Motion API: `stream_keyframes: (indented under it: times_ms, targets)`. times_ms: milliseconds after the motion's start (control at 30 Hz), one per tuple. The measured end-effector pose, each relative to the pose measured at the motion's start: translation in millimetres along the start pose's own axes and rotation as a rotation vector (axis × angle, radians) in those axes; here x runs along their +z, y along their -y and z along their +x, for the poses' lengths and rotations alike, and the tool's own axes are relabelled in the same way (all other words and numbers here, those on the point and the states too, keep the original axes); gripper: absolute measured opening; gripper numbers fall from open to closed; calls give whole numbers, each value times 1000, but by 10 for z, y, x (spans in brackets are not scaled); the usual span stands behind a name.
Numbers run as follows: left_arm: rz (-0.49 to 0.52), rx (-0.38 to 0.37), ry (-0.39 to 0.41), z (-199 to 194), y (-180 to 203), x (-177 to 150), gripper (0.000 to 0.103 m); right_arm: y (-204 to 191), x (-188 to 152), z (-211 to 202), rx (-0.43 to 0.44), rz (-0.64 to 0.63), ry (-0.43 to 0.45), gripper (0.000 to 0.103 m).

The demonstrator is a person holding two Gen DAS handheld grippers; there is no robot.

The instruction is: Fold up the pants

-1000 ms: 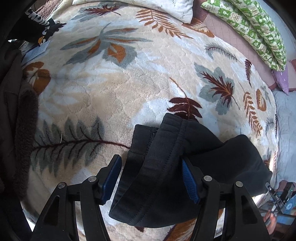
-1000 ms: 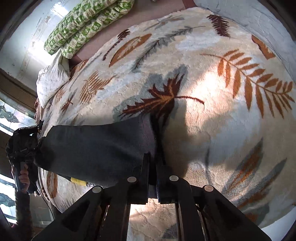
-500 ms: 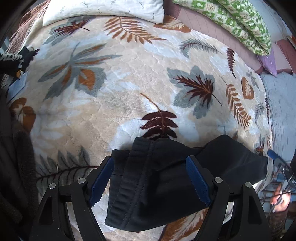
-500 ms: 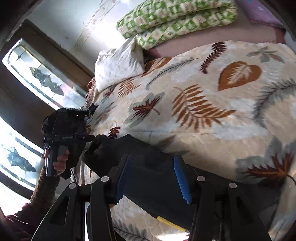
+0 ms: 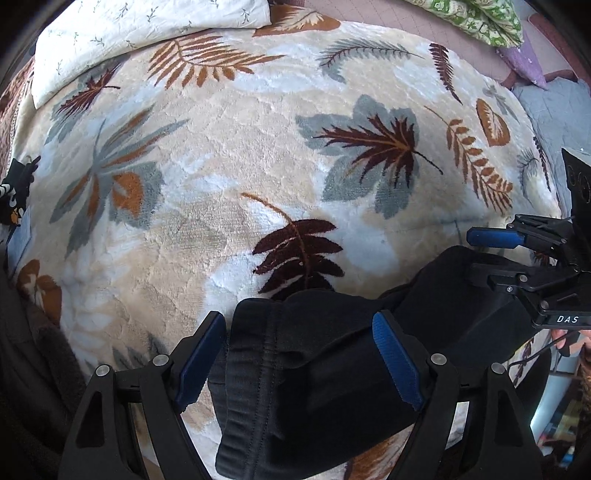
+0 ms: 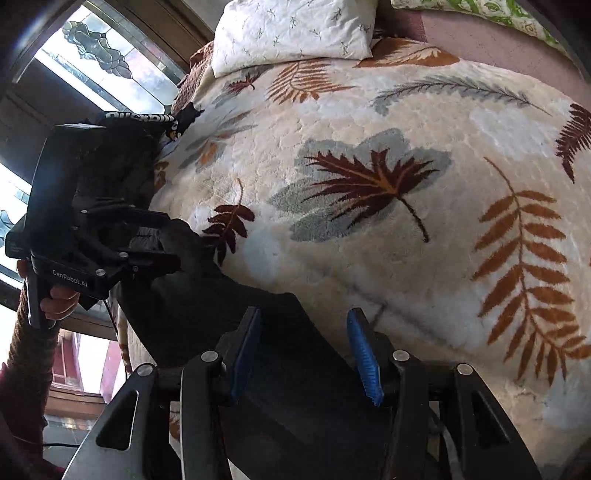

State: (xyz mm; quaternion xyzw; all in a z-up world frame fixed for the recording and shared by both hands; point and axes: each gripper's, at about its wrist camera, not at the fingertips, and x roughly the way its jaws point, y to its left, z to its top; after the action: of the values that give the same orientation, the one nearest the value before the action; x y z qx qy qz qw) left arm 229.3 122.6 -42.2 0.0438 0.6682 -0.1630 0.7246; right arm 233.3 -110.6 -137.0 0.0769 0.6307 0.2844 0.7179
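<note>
Black pants (image 5: 317,373) lie folded in a narrow dark bundle on the leaf-print blanket (image 5: 229,155), at the near edge of the bed.

Left wrist view: the left gripper (image 5: 295,365) points steeply down over one end of the bundle. The elastic waistband end sits between its blue pads, with a stitched seam running from 12 to 6 o'clock. Both pads stand clear of the cloth on either side; jaws released and spread wide, grasping nothing. The bundle's long axis runs from this gripper toward 3 o'clock, where the right gripper (image 5: 491,251) enters the frame.

Right wrist view: the right gripper (image 6: 306,354) straddles the other end of the pants (image 6: 229,306). Its pads are parted partway and cloth fills the space beneath them, but no pinch is visible; judged released. From here the long axis runs toward 10 o'clock, ending at the left gripper (image 6: 162,236), held by a hand (image 6: 59,302).

Judgement: each gripper is nearest its own end, and the fold looks laid down. The next move turns on that end-to-end axis, whether for another fold across the middle or for smoothing.

Containers: none in view. White pillow (image 5: 147,33) at 11 o'clock and green patterned bedding (image 5: 476,18) at 1 o'clock, both well apart from the pants.
</note>
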Motion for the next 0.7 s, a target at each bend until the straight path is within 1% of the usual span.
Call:
stream_keyframes:
  times_ms: [33,67,100,133,167,200,233,267,300,333,367,400,433,500,533,567,600,633,667,700]
  targets:
    - [-8,-12,-6,29,-6,7,82,3,-6,22,6,-2,-7,50]
    - [-16,-23,-9,49,-15,9,82,-13,-15,37,19,-16,-13,46]
    - [-24,-23,-4,59,-20,7,81,-43,-26,45,32,-38,-15,33]
    - [-32,-19,5,64,-25,6,77,-82,-33,42,20,-57,-11,19]
    - [-46,-15,16,57,-39,0,67,-121,-40,51,4,-70,-11,14]
    - [-76,-10,26,44,-72,-10,60,-149,-43,50,-8,-77,-6,9]
    - [-111,-22,29,24,-116,-29,49,-171,-50,26,-25,-78,11,6]
    - [-150,-54,38,0,-178,-55,42,-182,-49,-12,-32,-72,36,4]
    - [-189,-76,56,-31,-245,-88,39,-171,-54,-81,-23,-53,73,4]
    - [-217,-82,77,-62,-305,-124,34,-152,-62,-157,-7,-31,110,4]
    - [-238,-72,96,-81,-362,-159,32,-121,-66,-220,5,-7,144,4]
    - [-253,-70,101,-82,-416,-183,32,-81,-70,-243,20,14,155,4]
    - [-265,-84,98,-68,-457,-208,32,-30,-79,-222,34,37,145,4]
    - [-271,-111,94,-58,-492,-240,33,9,-88,-166,32,58,135,4]
    - [-257,-113,93,-64,-484,-244,33,37,-85,-144,49,74,133,11]
    - [-243,-112,91,-70,-467,-241,36,69,-71,-113,86,96,118,11]
    - [-229,-119,84,-71,-457,-224,40,101,-58,-92,125,117,109,14]
    - [-208,-137,72,-66,-439,-209,55,122,-41,-80,151,130,105,26]
    - [-193,-152,65,-60,-422,-187,72,143,-18,-58,168,139,87,35]
    - [-180,-155,59,-62,-414,-167,79,142,-12,-50,154,141,82,47]
